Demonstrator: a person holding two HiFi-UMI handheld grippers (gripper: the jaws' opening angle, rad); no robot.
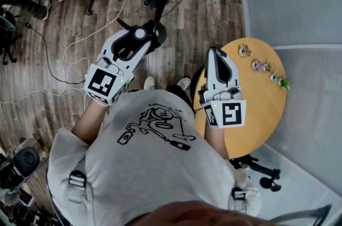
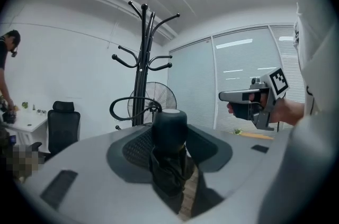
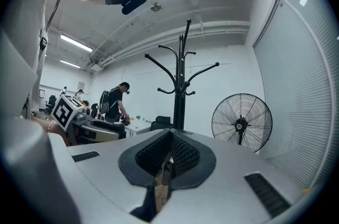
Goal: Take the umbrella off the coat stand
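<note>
1. Left gripper (image 1: 133,42) was clamped on the umbrella (image 2: 169,127). Jaws stood wide, 1 pad pressed on each side of its black folded body.
2. Umbrella stood upright in that grip, pale-topped cap up, folded cloth bunched below the jaws. It was held in front of the person, clear of the hooks.
3. Its cord loop (image 2: 126,107) curved out to the left in the left gripper view, lower than the hooks. It lay across the line of the pole, and I couldn't tell whether it touched.
4. Right gripper (image 3: 167,163) had its jaws together with nothing between them. Only a thin slit of wood floor (image 1: 203,27) showed under the tips.
5. Right gripper was held level in front of the torso, over the near-left edge of the round yellow table (image 1: 256,118).
6. A row of small flower ornaments (image 1: 264,66) sat along the table's far rim.
7. Black coat stand (image 2: 142,66) stood upright beyond the umbrella, with curved hooks in 2 tiers.
8. Fan (image 3: 242,123) stood on its own post to the right of the stand, near the blinds.
9. Farthest back were a black office chair (image 2: 63,125) and a person (image 3: 117,104) standing at a white desk.
</note>
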